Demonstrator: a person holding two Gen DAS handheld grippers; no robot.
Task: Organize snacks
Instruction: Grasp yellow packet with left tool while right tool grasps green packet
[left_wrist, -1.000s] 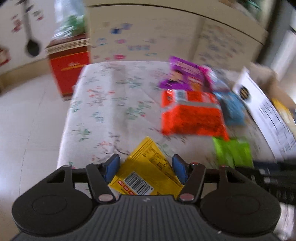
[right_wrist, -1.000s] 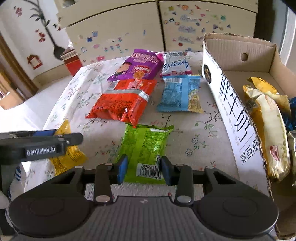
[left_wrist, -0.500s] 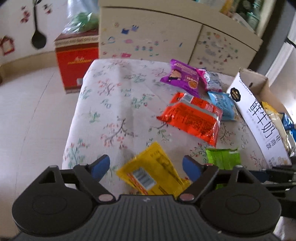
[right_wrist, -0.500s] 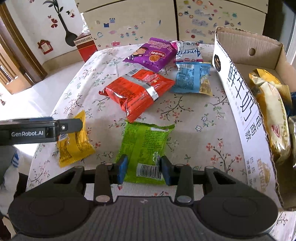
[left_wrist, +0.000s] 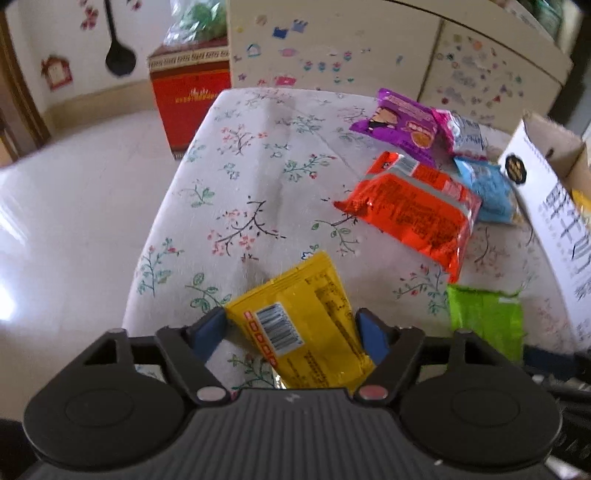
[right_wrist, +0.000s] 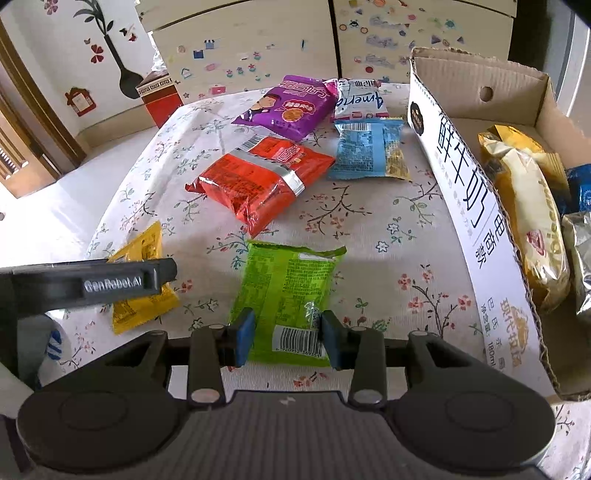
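Left wrist view
- Your left gripper: its jaws are closing around the yellow snack bag, which sits between them; you cannot tell if the pads press it yet.
- Yellow snack bag: lies flat on the flowery surface, near the front edge.
- Red snack bag: farther back, to the right.

Right wrist view
- Your right gripper: clenched on the green snack bag.
- Green snack bag: on the surface, left of the cardboard box.
- Box: more snacks lie inside.
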